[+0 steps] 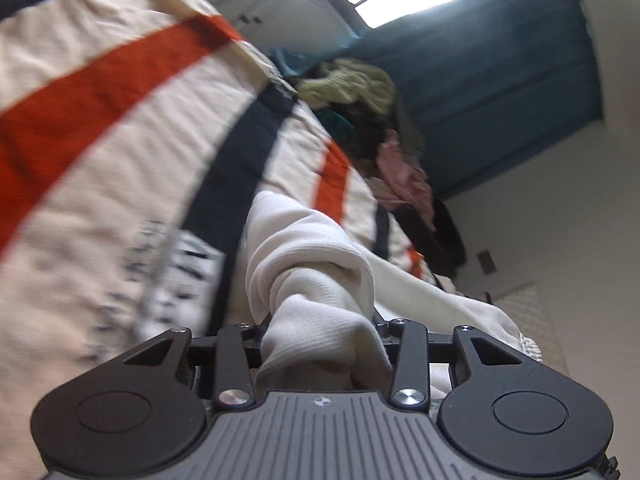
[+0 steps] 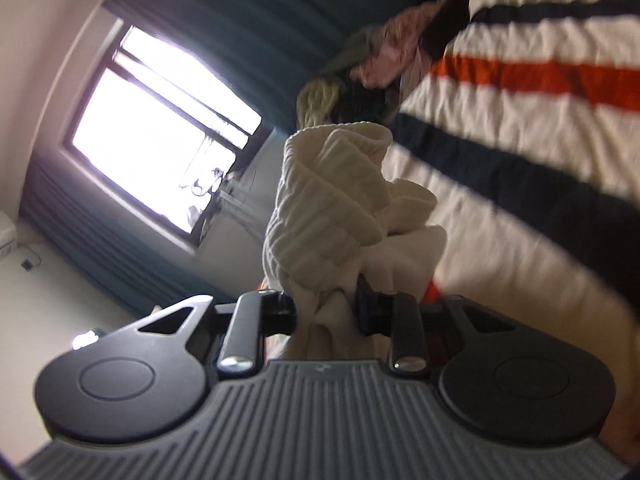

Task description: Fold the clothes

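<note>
A cream-white knit garment (image 1: pixel 316 276) is bunched in my left gripper (image 1: pixel 324 340), which is shut on it; the cloth trails to the right over the striped bedspread (image 1: pixel 100 128). In the right wrist view the same white garment (image 2: pixel 332 200) stands up in ribbed folds from my right gripper (image 2: pixel 326 314), which is also shut on it. Both views are tilted and blurred. The fingertips are hidden by the cloth.
A pile of other clothes, yellow-green (image 1: pixel 352 84), pink (image 1: pixel 404 176) and dark, lies at the far end of the bed, also in the right wrist view (image 2: pixel 384 56). A teal curtain (image 1: pixel 492 92) and a bright window (image 2: pixel 160 128) are behind. White wall to the side.
</note>
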Demonstrator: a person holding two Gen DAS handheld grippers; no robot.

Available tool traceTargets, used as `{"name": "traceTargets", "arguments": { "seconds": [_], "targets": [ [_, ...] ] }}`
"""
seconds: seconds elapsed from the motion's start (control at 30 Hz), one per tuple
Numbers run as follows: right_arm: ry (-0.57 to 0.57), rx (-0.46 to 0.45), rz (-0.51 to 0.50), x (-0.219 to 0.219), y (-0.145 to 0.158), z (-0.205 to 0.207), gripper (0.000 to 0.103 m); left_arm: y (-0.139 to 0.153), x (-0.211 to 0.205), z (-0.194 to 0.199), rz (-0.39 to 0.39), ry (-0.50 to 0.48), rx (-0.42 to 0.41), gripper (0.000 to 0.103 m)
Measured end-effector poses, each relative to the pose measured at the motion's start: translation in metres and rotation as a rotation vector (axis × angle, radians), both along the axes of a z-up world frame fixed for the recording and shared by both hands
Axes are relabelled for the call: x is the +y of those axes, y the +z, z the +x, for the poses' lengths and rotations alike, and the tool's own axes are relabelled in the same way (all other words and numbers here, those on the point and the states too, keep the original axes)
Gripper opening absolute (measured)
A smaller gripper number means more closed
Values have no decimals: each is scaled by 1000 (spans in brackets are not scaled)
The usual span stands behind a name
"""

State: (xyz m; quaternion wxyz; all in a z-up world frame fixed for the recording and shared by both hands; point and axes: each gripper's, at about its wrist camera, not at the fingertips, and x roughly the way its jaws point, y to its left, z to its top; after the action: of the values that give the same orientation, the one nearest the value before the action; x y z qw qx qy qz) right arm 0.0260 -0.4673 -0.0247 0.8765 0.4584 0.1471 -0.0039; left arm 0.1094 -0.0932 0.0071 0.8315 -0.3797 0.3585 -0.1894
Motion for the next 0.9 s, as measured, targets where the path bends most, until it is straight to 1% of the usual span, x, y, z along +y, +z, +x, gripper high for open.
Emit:
{"name": "traceTargets", "arguments": {
  "seconds": [0.1,0.2,0.3,0.37,0.47,0.57,0.63,0.7,0.8,0.9],
  "targets": [
    [-54,-5,-18,-35,7,8,29,7,-51,23,23,-49,-33,42],
    [-109,2,-42,-70,12,24,29,10,-103,60,51,-99,-44,41],
    [-133,8,-40,-105,14,58,29,9,-149,107,50,-141,-12,40],
    [-148,12,-38,-128,16,82,29,12,-179,144,62,-164,-7,40],
    [-170,18,-34,-163,18,116,30,24,-224,199,84,-171,-26,40],
    [-192,24,-31,-197,20,151,30,31,-266,243,110,-186,-77,40],
    [-199,15,27,-223,9,172,30,31,-290,267,121,-201,-117,40],
    [-215,15,27,-238,-4,185,30,24,-309,286,129,-220,-156,40],
    [-225,44,15,-249,-37,195,30,-2,-330,301,170,-237,-172,40],
    [-217,101,35,-251,-80,188,30,-40,-333,292,204,-254,-169,41]
  ]
}}
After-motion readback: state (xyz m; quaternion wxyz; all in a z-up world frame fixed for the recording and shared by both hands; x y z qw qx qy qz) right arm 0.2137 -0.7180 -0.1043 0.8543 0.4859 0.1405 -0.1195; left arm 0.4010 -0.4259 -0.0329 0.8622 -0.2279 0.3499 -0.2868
